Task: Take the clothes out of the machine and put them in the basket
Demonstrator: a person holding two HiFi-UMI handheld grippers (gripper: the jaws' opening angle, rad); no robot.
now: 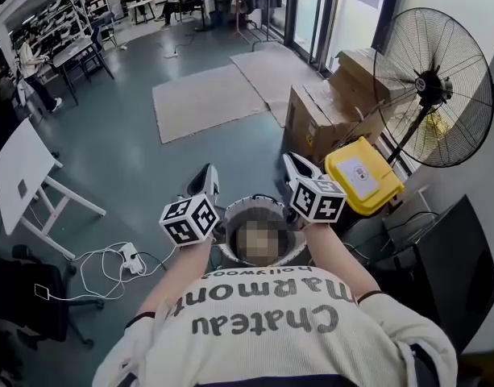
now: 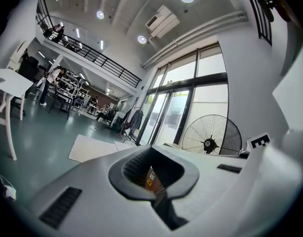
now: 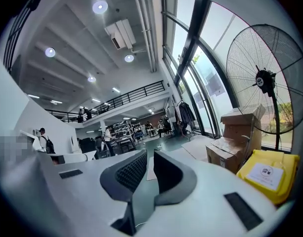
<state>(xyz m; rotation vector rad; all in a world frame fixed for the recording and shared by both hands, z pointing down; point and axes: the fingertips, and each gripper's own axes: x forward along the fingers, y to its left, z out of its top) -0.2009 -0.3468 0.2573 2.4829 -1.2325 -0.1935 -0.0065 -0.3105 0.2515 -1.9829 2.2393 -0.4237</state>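
In the head view I hold both grippers level in front of my chest, above a white perforated laundry basket (image 1: 248, 202). What is inside the basket is hidden. The left gripper (image 1: 205, 176) points away over the grey floor. In its own view the left gripper (image 2: 152, 174) shows only a narrow slit between its pads, with nothing in it. The right gripper (image 1: 295, 164) points the same way, and in its own view the right gripper (image 3: 149, 169) is shut and empty. No clothes and no machine door show in any view.
A large standing fan (image 1: 432, 87) is at the right, with cardboard boxes (image 1: 327, 111) and a yellow lidded bin (image 1: 363, 176) beside it. A black case (image 1: 448, 264) stands at my right. A white table (image 1: 21, 176) and a power strip (image 1: 130, 258) lie left. Two mats (image 1: 206, 99) are ahead.
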